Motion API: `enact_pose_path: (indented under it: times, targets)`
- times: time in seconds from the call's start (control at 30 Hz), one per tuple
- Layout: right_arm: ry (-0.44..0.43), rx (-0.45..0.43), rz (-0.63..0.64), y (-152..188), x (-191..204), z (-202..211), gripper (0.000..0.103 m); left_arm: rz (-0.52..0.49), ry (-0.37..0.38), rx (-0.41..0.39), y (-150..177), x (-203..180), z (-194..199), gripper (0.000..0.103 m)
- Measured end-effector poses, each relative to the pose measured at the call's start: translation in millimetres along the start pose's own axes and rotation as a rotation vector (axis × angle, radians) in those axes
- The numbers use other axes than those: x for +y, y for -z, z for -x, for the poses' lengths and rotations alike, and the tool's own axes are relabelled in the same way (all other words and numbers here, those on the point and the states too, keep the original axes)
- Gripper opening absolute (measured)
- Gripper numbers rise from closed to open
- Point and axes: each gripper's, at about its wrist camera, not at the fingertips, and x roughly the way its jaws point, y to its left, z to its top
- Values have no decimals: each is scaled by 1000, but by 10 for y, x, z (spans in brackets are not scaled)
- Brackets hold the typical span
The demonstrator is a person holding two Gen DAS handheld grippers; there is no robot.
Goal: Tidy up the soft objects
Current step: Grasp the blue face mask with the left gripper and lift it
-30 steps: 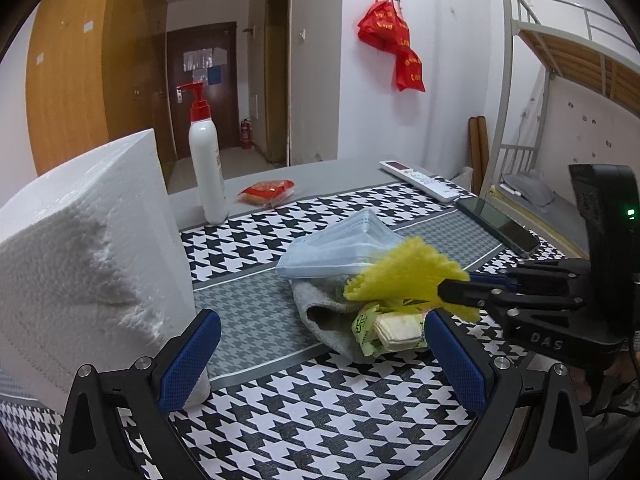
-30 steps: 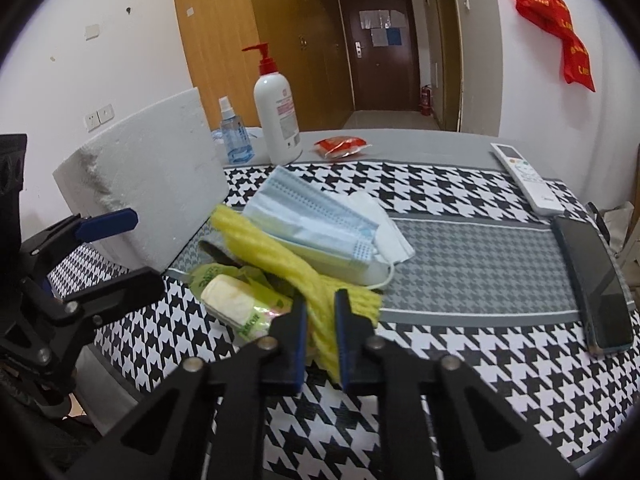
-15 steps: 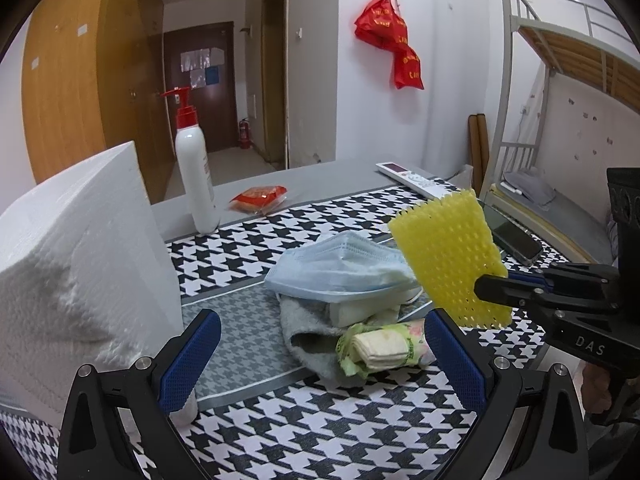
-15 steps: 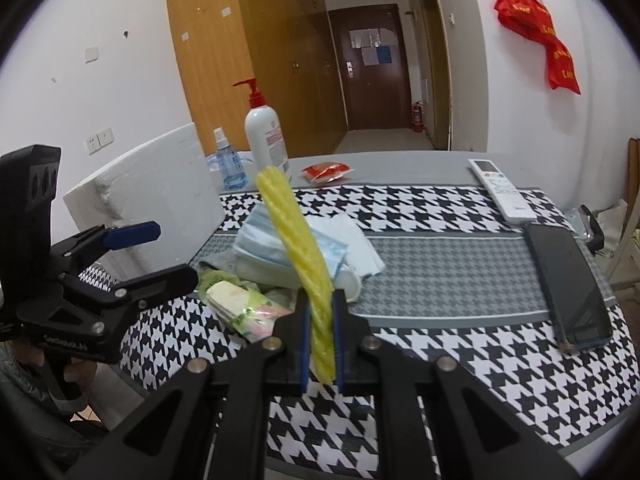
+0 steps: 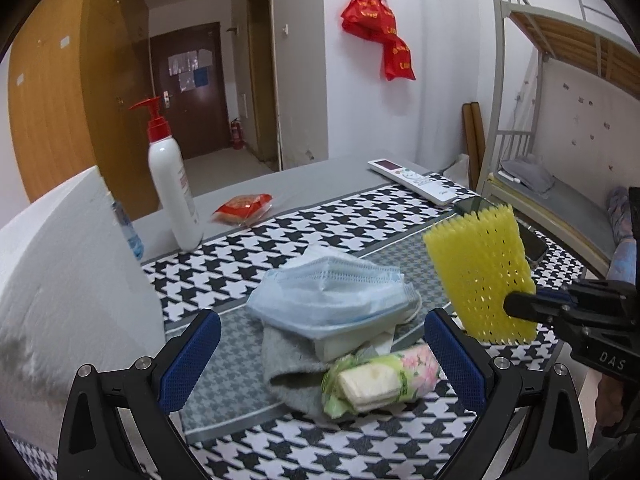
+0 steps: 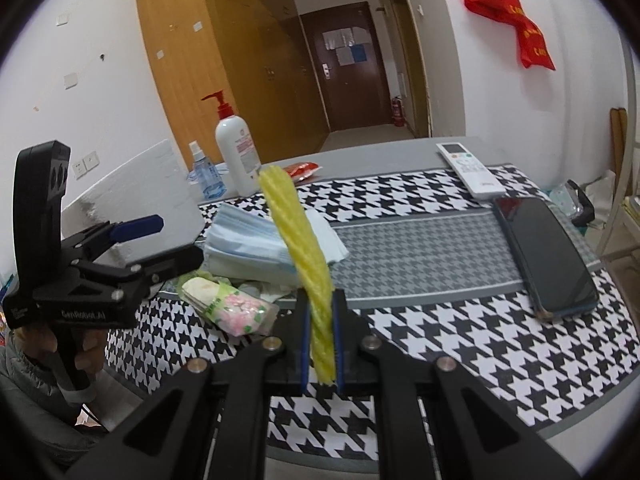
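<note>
The left claw (image 5: 320,352) is spread wide with nothing in it, ready for the soft pile: blue masks (image 5: 328,300), gray cloth (image 5: 288,364), tissue pack (image 5: 380,380), near the surface's front edge. The right claw (image 6: 322,344) pinches the yellow foam net (image 6: 298,232), up off the pile so it can go elsewhere.

A dormitory room: a metal bunk bed (image 5: 568,92), wooden wardrobe (image 6: 224,60), and corridor door (image 6: 346,64) show it.

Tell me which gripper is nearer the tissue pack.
Left. The open left gripper hovers with the tissue pack between its fingers; the right gripper, beside the pile, holds the yellow foam net aloft.
</note>
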Motion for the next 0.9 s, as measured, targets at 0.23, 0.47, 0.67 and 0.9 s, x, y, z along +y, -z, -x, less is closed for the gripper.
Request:
enact_pose_path:
  times: [0.23, 0.47, 0.67, 0.9]
  targets:
    - [-3, -10, -28, 19, -65, 17, 12, -9, 31, 46, -60, -43, -178, 101]
    - [-11, -3, -39, 55, -96, -17, 12, -24, 31, 90, -112, -97, -318, 93]
    - [-20, -10, -46, 55, -129, -2, 12, -33, -2, 121, -120, -134, -437, 82]
    - [-20, -5, -46, 75, -156, 0, 12, -31, -7, 139, -88, -135, -505, 63]
